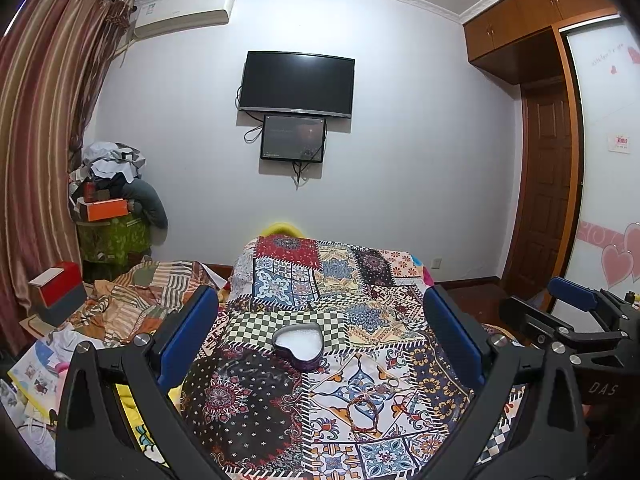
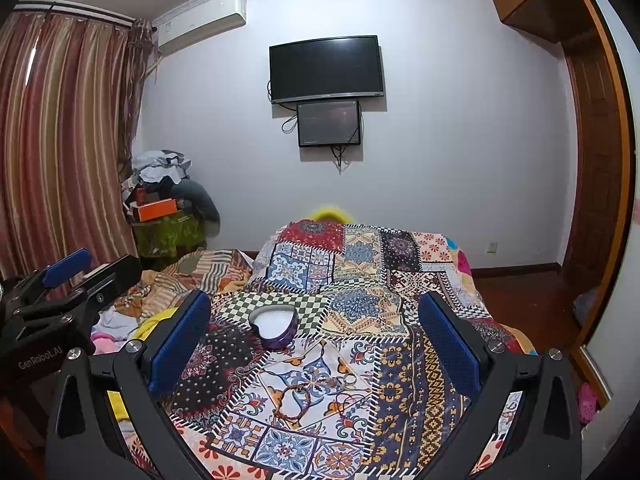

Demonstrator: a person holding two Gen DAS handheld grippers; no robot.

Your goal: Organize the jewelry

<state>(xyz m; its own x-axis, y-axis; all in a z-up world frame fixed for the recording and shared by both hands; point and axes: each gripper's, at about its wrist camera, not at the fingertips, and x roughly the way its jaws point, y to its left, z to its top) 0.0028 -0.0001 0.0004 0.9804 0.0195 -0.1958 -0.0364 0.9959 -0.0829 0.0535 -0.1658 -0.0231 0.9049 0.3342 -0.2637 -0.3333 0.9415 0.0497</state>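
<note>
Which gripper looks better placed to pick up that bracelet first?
Probably right. The bracelet lies nearly centred between the right gripper fingers; for the left gripper it sits off to the right. Both are open.

My views show dim, even indoor light; soft shadows fall beneath the television (image 1: 297,83). Heavy fisheye bending, dark corner vignetting, focus acceptable.

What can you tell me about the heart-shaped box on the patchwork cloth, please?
The heart-shaped box is a small open container with a dark purple outer wall, a pale rim and a white interior that looks empty. No lid is visible. It sits upright on the patchwork cloth, on the edge of a checkered patch. The beaded bracelet lies nearer the cameras, apart from it. Neither gripper touches it.
</note>
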